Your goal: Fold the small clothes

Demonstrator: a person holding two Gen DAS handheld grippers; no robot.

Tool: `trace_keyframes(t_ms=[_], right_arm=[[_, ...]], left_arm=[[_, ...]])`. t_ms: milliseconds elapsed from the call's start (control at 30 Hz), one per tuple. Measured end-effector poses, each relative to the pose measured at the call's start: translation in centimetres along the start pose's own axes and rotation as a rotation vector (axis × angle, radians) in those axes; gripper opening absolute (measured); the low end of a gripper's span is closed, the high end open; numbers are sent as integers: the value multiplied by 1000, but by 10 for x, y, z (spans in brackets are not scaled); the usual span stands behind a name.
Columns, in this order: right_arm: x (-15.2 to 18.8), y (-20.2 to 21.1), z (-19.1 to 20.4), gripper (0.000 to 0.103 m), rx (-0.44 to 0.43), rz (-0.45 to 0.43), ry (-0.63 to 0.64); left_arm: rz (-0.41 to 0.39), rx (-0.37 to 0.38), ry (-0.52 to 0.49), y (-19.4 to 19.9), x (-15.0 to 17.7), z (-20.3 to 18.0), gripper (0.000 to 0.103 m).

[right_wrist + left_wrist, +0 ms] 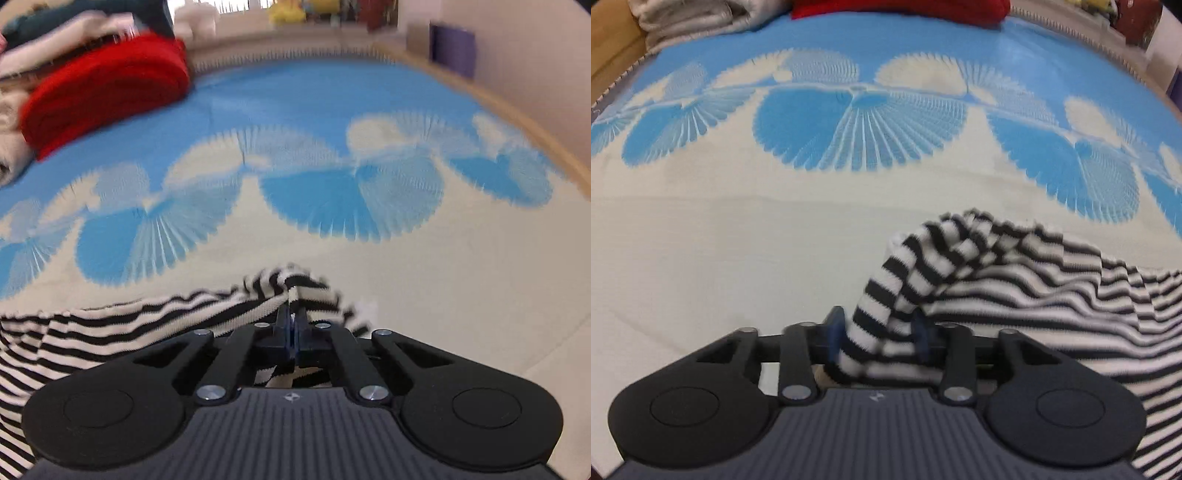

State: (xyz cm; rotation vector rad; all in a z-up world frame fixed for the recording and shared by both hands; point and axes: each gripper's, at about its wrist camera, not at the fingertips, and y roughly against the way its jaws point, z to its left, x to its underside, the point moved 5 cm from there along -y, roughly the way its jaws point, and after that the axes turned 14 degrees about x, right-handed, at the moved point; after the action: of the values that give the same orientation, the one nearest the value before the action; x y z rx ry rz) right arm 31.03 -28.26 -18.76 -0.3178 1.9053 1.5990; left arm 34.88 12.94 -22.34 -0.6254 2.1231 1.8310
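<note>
A wide bedspread (pixel 738 258), cream with blue fan shapes, covers the whole work surface. At its far edge sits a folded red garment (pixel 107 92) beside a pile of pale clothes (pixel 690 18), well apart from the work.

The striped top (pixel 1034 295), black and white knit, lies on the cream part of the bedspread near both grippers, partly lifted and bunched where they hold it. It looks soft, light and stretchy; it sags between the two hold points and its stripes ripple, so it will likely drape and slide rather than keep a crease. Judging by this, the best holds are at edges or corners, kept level and taut so the fold lands flat.

The left gripper (pixel 879 332) has a thick bundle of the top, perhaps a sleeve, between its blue pads, which appear to press on it from both sides. The right gripper (pixel 292 332) is clenched tight on a thin edge of the top.
</note>
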Motion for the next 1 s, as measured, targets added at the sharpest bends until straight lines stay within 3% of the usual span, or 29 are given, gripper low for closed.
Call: trace_keyframes(t_ms=[67, 133, 200, 267, 333, 400, 500, 567, 600, 667, 733, 867, 933, 1000], right_arm=[[3, -2, -4, 9, 18, 16, -30], [0, 10, -10, 16, 20, -29, -49], [-2, 31, -19, 27, 10, -103, -66], [0, 60, -26, 37, -22, -177, -65], [7, 82, -27, 41, -60, -222, -33], [19, 91, -24, 44, -95, -210, 16], [40, 83, -20, 46, -102, -116, 67], [59, 60, -17, 46, -70, 11, 139], [69, 46, -17, 46, -31, 67, 186], [78, 35, -23, 48, 2, 99, 215], [74, 41, -30, 48, -9, 81, 193], [70, 64, -53, 50, -4, 19, 138], [75, 67, -63, 50, 14, 28, 118], [84, 56, -72, 50, 63, 95, 140]], left_arm=[[-64, -3, -33, 18, -5, -6, 46], [-142, 26, -100, 42, -6, -16, 58], [-193, 90, -166, 64, -1, -30, 62], [-195, 172, -213, 73, 7, -46, 63], [-147, 262, -258, 71, 16, -62, 63], [-56, 318, -323, 60, 29, -77, 63], [100, 264, -450, 31, 58, -93, 63], [166, 191, -525, 11, 73, -97, 66], [168, 171, -541, 6, 74, -98, 71], [152, 161, -509, 8, 69, -96, 72], [128, 170, -469, 18, 65, -95, 71], [62, 251, -524, 48, 73, -105, 72], [104, 286, -560, 49, 85, -104, 72], [171, 280, -590, 39, 101, -97, 75]])
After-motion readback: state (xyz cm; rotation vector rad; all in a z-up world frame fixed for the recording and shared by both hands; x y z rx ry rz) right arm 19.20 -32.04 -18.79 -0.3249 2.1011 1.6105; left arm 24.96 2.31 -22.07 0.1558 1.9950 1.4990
